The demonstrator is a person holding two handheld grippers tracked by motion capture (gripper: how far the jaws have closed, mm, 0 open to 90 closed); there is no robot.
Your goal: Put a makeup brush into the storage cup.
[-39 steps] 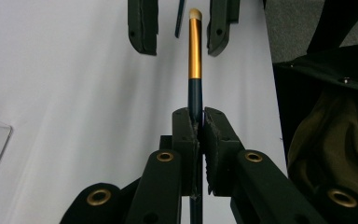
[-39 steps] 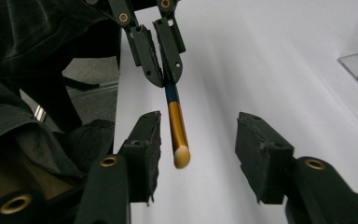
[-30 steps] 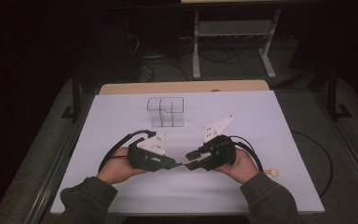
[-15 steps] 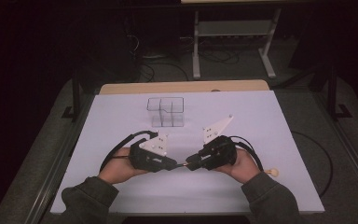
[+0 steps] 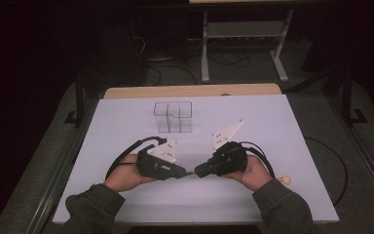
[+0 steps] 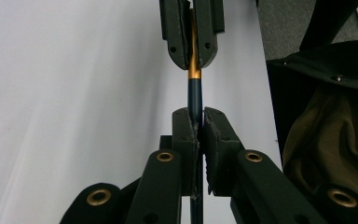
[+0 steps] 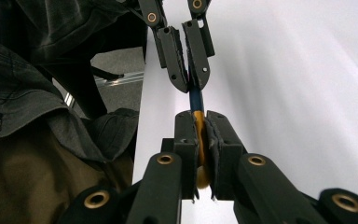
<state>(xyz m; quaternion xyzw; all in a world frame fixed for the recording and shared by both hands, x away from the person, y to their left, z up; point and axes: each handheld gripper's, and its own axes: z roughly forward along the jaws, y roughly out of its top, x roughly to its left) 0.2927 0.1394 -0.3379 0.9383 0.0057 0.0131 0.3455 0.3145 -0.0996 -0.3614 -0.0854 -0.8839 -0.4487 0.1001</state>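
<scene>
Bridging the two grippers is a thin pen-like stick (image 6: 194, 88) with a dark blue shaft and a gold end, held level just above the white table (image 5: 272, 146). The left gripper (image 5: 185, 172) is clamped tight on the blue part, and in the left gripper view its fingers (image 6: 185, 135) press the shaft from both sides. The right gripper (image 5: 198, 171) has just been closing its jaws, with the stick's gold end between them; they now pinch that end, as its fingers (image 7: 186, 135) show in the right gripper view. A second ago that gripper stood wider around the stick, so the change is that both ends are now gripped. I judge this sets up a pull or twist to part the gold piece from the blue body, perhaps uncapping, though the pictures cannot confirm which.

Beyond the fingertips, well apart from both, stands a clear compartmented box (image 5: 173, 117) toward the table's far edge. Its cells look empty, though the transparent walls make that hard to tell for certain.
</scene>
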